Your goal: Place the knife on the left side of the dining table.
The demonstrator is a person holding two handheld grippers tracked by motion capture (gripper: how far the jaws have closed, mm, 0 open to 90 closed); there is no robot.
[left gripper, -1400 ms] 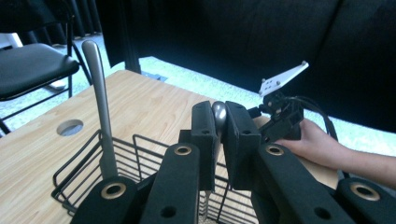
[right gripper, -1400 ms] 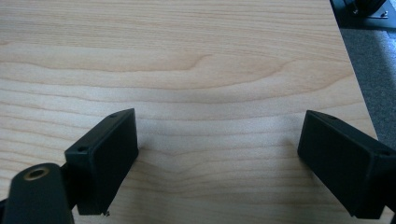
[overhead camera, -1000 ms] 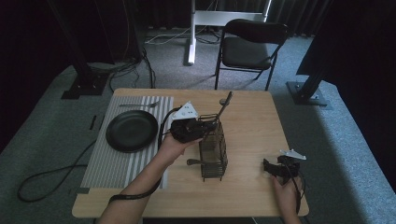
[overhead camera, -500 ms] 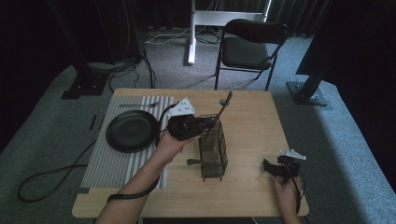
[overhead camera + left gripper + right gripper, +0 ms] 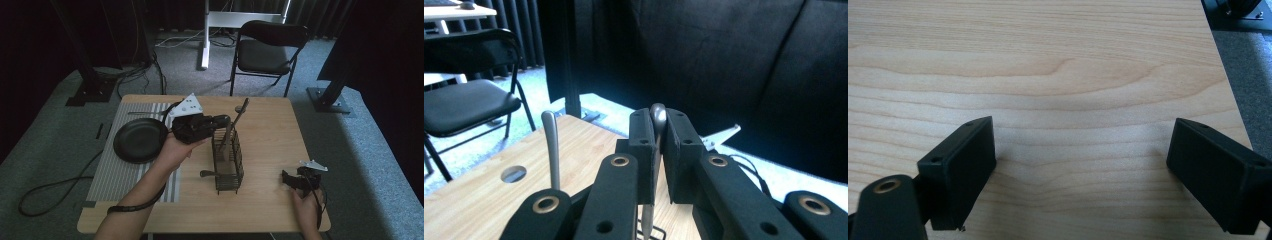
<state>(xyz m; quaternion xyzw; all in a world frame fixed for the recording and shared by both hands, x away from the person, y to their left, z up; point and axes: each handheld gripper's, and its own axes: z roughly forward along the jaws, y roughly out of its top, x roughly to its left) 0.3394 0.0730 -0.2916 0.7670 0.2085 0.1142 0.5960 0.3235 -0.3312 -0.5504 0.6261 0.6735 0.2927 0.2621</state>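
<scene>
High view: the left gripper (image 5: 220,121) is held above the top rim of a black wire caddy (image 5: 229,161) that stands upright near the middle of the wooden table (image 5: 270,130). Its jaws are closed on the handle of a metal utensil (image 5: 227,137), whose lower part hangs inside the caddy. A second utensil (image 5: 239,114) leans out of the caddy's far end. Another handle (image 5: 206,174) sticks out of the caddy's left side near its base. A black plate (image 5: 140,140) lies on a striped mat (image 5: 112,172), left of the gripper. The right gripper (image 5: 286,178) rests on the table near the front right corner, well apart from the caddy.

Left gripper view: the two black pads (image 5: 644,142) clamp the held utensil's rounded handle end (image 5: 658,117), which shows just above them. The leaning utensil's handle (image 5: 552,145) rises to the left, clear of the jaws.

Right gripper view: the right gripper's jaws stand wide apart over bare table wood (image 5: 1058,75), nothing between them.
</scene>
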